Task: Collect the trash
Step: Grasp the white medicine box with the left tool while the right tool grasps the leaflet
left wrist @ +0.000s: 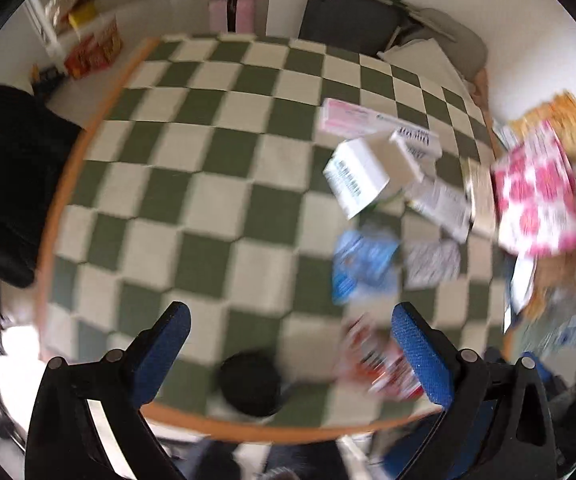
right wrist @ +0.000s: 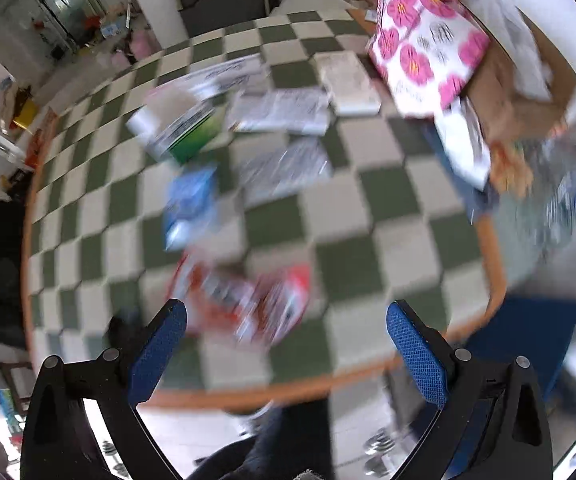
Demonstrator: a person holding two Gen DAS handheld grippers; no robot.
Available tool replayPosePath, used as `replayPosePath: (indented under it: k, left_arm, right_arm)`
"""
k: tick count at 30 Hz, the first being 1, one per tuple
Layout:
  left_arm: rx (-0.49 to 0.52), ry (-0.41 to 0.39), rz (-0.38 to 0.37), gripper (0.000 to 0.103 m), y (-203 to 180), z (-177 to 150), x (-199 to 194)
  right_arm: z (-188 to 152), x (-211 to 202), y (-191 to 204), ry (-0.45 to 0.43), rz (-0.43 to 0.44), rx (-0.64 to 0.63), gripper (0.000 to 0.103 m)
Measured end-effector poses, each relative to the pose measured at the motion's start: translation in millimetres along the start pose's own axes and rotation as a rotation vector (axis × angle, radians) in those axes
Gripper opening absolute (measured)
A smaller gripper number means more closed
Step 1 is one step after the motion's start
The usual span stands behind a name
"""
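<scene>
Both views are motion-blurred. Trash lies on a green-and-white checked table (left wrist: pixel 207 152): a red-and-white wrapper (left wrist: pixel 380 364) (right wrist: pixel 247 300), a blue packet (left wrist: pixel 362 264) (right wrist: pixel 191 204), a silver patterned packet (left wrist: pixel 432 264) (right wrist: pixel 283 168), white boxes (left wrist: pixel 358 176) (right wrist: pixel 175 128) and a pink-and-white box (left wrist: pixel 352 118). My left gripper (left wrist: pixel 290 348) is open and empty above the table's near edge, the wrapper by its right finger. My right gripper (right wrist: pixel 285 348) is open and empty just near of the wrapper.
A pink-flowered bag (left wrist: pixel 536 200) (right wrist: pixel 424 40) stands at the table's right side beside a cardboard box (right wrist: pixel 528 76). A small black round object (left wrist: pixel 249 382) sits near the front edge. A dark chair (left wrist: pixel 3 176) is at the left.
</scene>
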State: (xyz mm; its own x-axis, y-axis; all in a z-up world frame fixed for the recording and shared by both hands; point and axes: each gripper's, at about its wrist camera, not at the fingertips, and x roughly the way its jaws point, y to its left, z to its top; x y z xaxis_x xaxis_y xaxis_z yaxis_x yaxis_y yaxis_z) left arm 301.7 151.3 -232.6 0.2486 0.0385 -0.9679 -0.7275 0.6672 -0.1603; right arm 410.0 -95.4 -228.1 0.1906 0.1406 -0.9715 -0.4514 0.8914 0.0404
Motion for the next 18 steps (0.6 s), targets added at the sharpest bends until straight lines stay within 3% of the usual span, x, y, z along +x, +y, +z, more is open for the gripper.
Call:
replayPosePath:
  k: [4,9,15,18]
  left_arm:
    - [-0.059,0.119,0.008,0.103,-44.6,64.5,59.4]
    - [-0.129,0.226,0.019,0.103,-74.8,118.6,122.7]
    - [-0.143,0.327,0.09,0.102,-89.5,141.5,178.2]
    - [-0.113,0.31,0.122,0.095,-84.2,138.7,183.9]
  right_arm:
    - [87.7,53.1,-12.4,0.063,-0.051,-0.102,0.101]
    - [157.3,108.6,-10.9,0.12,-0.089,-0.223,0.101]
    - [204.0,151.0,-3.5,0.179,-0.065,-0.293,0.101]
    - [216.3,168.4,9.5,0.205,-0.048,-0.387,0.101]
